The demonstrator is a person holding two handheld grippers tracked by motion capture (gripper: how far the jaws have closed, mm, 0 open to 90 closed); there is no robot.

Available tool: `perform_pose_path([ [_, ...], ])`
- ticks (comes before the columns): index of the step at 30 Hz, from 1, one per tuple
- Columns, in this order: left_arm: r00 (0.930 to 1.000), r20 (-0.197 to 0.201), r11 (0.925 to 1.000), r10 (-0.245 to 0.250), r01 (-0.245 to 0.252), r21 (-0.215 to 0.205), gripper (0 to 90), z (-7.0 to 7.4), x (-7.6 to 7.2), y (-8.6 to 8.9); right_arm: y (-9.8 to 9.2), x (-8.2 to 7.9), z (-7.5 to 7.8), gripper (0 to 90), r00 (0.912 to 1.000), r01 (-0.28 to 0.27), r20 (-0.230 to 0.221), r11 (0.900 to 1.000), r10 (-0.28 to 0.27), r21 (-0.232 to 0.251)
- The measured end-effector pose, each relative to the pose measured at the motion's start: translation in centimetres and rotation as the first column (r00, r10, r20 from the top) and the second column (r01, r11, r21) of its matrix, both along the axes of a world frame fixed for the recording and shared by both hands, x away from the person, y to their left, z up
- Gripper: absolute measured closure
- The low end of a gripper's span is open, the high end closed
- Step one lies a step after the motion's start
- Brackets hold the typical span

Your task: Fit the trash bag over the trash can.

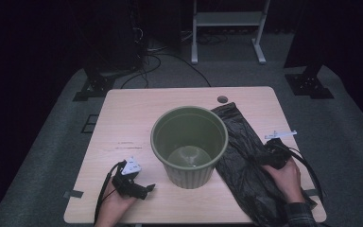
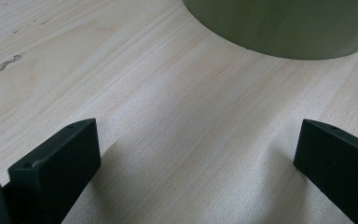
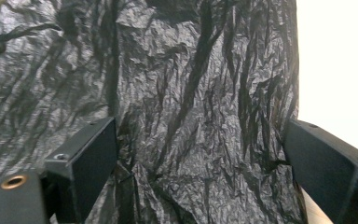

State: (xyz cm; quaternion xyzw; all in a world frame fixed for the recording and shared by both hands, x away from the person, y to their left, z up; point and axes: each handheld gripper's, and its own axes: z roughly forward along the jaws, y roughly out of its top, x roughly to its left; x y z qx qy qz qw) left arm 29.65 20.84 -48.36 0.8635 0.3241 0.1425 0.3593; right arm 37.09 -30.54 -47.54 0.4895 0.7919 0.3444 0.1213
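Note:
A green ribbed bin (image 1: 189, 145) stands upright and empty in the middle of the table. To its right a crumpled black plastic bag (image 1: 248, 161) lies flat on the wood, running from the back to the front edge. My right gripper (image 1: 268, 156) hovers over the bag; in the right gripper view its jaws stand wide apart above the bag (image 3: 182, 102), pressing on nothing. My left gripper (image 1: 144, 188) rests low on the table at the front left, jaws wide with only bare wood between them, the bin's base (image 2: 289, 28) just ahead.
The light wooden table (image 1: 123, 123) has a round cable hole (image 1: 222, 99) at the back. Bare wood lies left of the bin. Beyond the table are dark stands, cables on grey carpet and a white frame (image 1: 227, 28).

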Motion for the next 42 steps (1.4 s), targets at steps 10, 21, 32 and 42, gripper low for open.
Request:
perform_pose_path([
  [10, 1.0000, 0.000, 1.0000, -0.002, 0.002, 0.001, 0.0, 0.0, 0.0, 0.0, 2.3, -0.3, 0.3, 9.7, 0.9984, -0.055, -0.016, 0.999, 0.055, 0.004],
  [21, 1.0000, 0.000, 1.0000, -0.004, 0.004, 0.001, 0.0, 0.0, 0.0, 0.0, 6.2, -0.2, 0.3, 9.6, 0.9882, -0.150, -0.031, 0.989, 0.150, 0.007],
  [32, 1.0000, 0.001, 1.0000, -0.005, 0.005, 0.001, 0.0, 0.0, 0.0, -0.1, 8.8, -0.4, 0.3, 9.6, 0.9803, -0.196, -0.026, 0.981, 0.196, -0.005],
  [42, 1.0000, 0.000, 1.0000, -0.007, 0.007, 0.001, 0.0, 0.0, 0.0, -0.1, 11.0, -1.3, 0.4, 9.6, 0.9706, -0.240, -0.020, 0.971, 0.240, -0.009],
])
